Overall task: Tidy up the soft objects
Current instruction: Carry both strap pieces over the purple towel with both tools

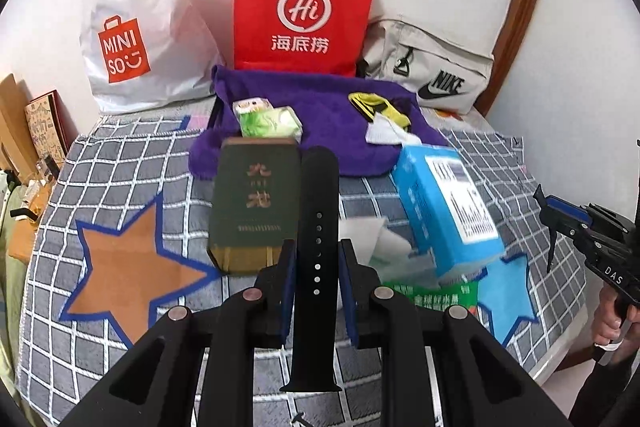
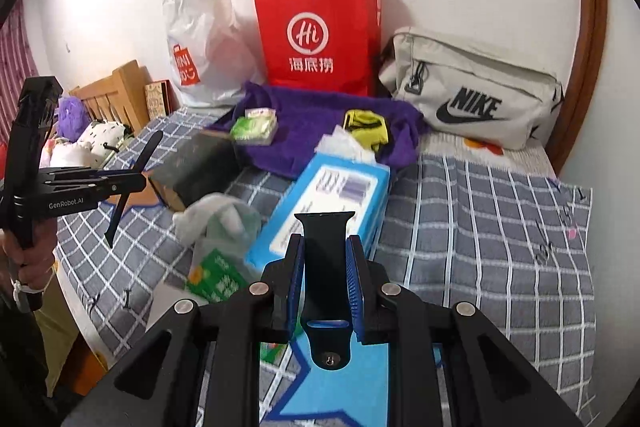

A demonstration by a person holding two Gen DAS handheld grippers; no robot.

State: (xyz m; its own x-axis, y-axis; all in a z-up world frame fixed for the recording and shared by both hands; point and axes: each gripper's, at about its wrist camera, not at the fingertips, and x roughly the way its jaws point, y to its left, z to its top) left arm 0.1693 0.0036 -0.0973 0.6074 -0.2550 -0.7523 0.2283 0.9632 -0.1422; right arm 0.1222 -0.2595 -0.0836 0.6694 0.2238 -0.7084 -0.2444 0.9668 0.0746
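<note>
Left wrist view: my left tool [image 1: 317,263] pinches a long black strap half [image 1: 318,227] above the checked bed [image 1: 120,155], near the green box [image 1: 254,203]. Right wrist view: my right tool [image 2: 325,267] grips the short strap half [image 2: 326,267] over the blue box [image 2: 332,199].

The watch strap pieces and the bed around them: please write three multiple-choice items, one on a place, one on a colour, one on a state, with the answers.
1. Where does the red Haidilao paper bag stand?
A. between the white Miniso bag and the Nike bag
B. on the floor
C. on the green box

2. What colour is the towel in front of it?
A. yellow
B. purple
C. white

3. What does the left gripper do?
A. hangs open
B. clamps a sock
C. clamps a black holed watch strap

Answers: 1 A, bags flank it by the wall; 2 B, the pile is purple; 3 C, the strap sits between the pads.
</note>
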